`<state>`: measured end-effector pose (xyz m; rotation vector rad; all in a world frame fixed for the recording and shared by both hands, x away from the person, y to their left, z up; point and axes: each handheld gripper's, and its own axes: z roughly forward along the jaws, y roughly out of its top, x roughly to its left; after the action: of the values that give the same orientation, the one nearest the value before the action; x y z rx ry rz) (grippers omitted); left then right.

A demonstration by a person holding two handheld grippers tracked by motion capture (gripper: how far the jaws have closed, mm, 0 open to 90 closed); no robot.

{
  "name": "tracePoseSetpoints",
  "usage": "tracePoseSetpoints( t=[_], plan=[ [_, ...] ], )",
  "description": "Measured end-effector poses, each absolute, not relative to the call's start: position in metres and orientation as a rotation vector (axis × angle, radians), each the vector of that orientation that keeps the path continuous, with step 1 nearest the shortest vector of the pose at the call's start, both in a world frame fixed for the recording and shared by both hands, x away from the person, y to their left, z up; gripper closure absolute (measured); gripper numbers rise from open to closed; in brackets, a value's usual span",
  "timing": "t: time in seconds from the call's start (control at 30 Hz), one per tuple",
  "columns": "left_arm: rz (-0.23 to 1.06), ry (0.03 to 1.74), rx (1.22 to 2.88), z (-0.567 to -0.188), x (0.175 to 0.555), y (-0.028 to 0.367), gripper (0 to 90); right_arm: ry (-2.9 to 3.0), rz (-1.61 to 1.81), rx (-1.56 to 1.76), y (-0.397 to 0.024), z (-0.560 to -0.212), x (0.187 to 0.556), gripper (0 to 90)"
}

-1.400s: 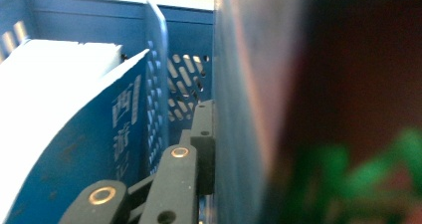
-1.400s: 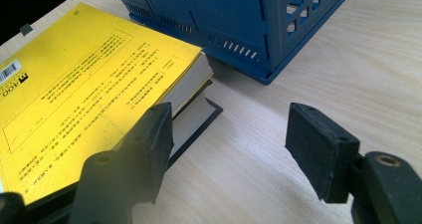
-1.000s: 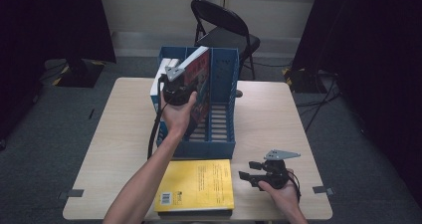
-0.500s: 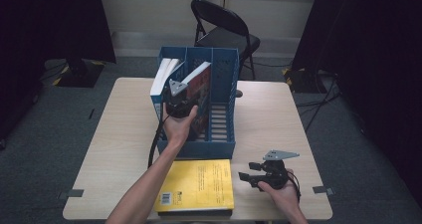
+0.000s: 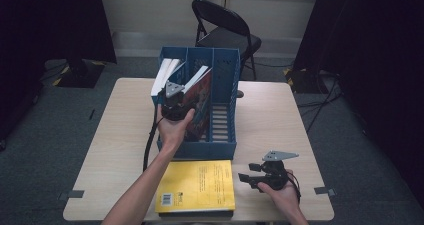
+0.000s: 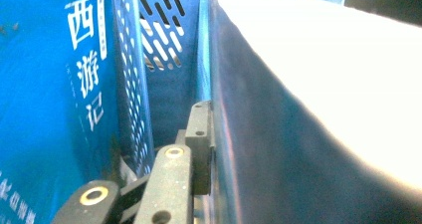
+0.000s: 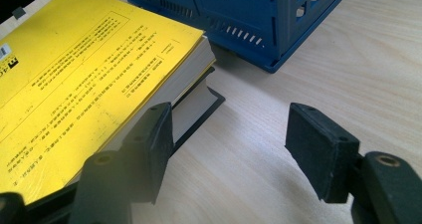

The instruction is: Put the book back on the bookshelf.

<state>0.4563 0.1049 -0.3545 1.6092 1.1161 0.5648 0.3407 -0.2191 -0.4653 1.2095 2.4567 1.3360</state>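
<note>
Counting two books in my blue file rack (image 5: 224,85), two stacked by it, left gripper (image 5: 176,104) clamping red-covered book (image 5: 199,101), jaws just easing, right gripper (image 5: 254,177) spread wide, empty.

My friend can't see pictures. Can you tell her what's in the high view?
A person's left claw lowers a red-covered book into a blue plastic file rack on a pale wooden table. The right claw rests open beside a yellow paperback book.

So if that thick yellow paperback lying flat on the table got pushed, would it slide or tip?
The thick yellow paperback book would probably slide rather than tip, since it lies flat on a darker book beneath it. Its glossy cover looks slippery, so it may skate off that book. Its thick page block suggests it is fairly heavy and stiff.
</note>
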Motion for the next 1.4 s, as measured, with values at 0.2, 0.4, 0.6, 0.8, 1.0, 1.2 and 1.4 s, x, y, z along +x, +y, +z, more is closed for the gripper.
tracePoseSetpoints(
  t=[0.2,0.4,0.6,0.8,1.0,1.2,1.4],
  plan=[
    [0.569,1.084,1.64,-0.354,0.451,0.107,67.3,2.46,1.332,1.207,-0.218,-0.466,0.341,35.0],
    [0.541,1.047,1.679,-0.35,0.444,0.109,62.0,2.464,1.323,1.206,-0.217,-0.466,0.34,34.9],
    [0.554,1.027,1.712,-0.349,0.439,0.113,57.0,2.474,1.325,1.188,-0.216,-0.466,0.339,34.7],
    [0.508,1.033,1.712,-0.345,0.439,0.115,55.4,2.476,1.324,1.184,-0.215,-0.466,0.34,34.6],
    [0.497,1.045,1.733,-0.337,0.438,0.119,52.3,2.475,1.324,1.184,-0.214,-0.465,0.34,34.6],
    [0.489,1.058,1.783,-0.325,0.441,0.124,51.7,2.475,1.323,1.184,-0.215,-0.466,0.34,34.7],
    [0.46,1.064,1.854,-0.316,0.446,0.123,54.5,2.478,1.316,1.185,-0.214,-0.466,0.34,34.8]
  ],
)
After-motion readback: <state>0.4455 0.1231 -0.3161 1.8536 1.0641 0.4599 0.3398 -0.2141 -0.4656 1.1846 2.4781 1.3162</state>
